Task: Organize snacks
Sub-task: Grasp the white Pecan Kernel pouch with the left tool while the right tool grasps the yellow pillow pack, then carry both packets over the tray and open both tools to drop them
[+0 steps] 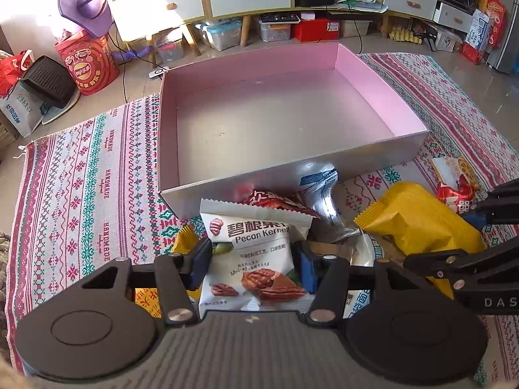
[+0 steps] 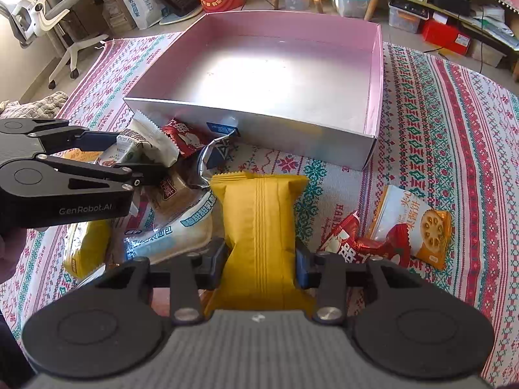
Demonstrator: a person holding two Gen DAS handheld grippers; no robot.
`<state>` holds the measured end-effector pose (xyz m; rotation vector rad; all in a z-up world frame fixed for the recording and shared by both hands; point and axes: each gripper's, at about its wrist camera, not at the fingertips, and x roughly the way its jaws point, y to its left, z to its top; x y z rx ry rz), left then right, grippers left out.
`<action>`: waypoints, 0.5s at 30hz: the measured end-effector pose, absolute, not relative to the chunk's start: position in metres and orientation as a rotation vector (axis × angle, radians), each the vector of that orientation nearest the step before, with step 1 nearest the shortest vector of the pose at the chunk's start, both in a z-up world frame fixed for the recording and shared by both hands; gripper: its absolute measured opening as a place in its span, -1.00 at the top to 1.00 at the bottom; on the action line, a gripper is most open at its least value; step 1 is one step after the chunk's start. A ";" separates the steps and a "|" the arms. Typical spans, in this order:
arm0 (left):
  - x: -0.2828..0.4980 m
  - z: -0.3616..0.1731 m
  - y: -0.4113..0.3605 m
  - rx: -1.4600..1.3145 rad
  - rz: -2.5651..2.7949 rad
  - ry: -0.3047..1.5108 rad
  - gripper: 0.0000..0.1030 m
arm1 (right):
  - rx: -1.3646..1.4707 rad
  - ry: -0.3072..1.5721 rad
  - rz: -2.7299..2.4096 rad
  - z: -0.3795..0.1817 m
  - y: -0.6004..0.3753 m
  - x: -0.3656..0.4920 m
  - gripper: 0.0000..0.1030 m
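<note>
The left claw (image 1: 251, 267) was closed on a white pecan pack (image 1: 251, 259), its blue pads pressing the pack's two sides. The right claw (image 2: 261, 261) was closed the same way on a yellow pack (image 2: 259, 227), gripped across its middle. Both packs were held just above the pile of snacks on the patterned cloth (image 1: 81, 168), right in front of the box (image 1: 279, 175).

The box was a shallow, pink-lined tray with silver outer walls, and nothing lay inside it. Against its near wall sat a small red packet (image 2: 185, 137) and a crumpled silver wrapper (image 2: 217, 155). Under and beside the left claw lay a clear bread bag (image 2: 181, 230) with blue print, a brown packet (image 2: 172, 191) and another yellow pack (image 2: 86, 249). To the right of the yellow pack, apart from the pile, lay one more red packet (image 2: 353, 246) touching an orange-and-white biscuit pack (image 2: 418, 223).

Beyond the cloth stood a red Lay's bag (image 1: 90, 64), a purple hat (image 1: 84, 6) and clear bins (image 1: 220, 34) under a cabinet.
</note>
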<state>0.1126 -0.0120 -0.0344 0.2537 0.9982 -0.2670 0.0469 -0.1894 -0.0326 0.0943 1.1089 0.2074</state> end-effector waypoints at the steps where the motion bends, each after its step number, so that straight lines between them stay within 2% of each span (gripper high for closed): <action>1: 0.112 -0.034 -0.013 0.256 -0.265 0.998 -0.16 | 0.088 1.106 0.206 -0.031 -0.189 0.046 0.28; 15: 0.105 -0.014 -0.012 0.235 -0.286 0.971 -0.06 | 0.075 1.032 0.176 -0.019 -0.197 0.047 0.30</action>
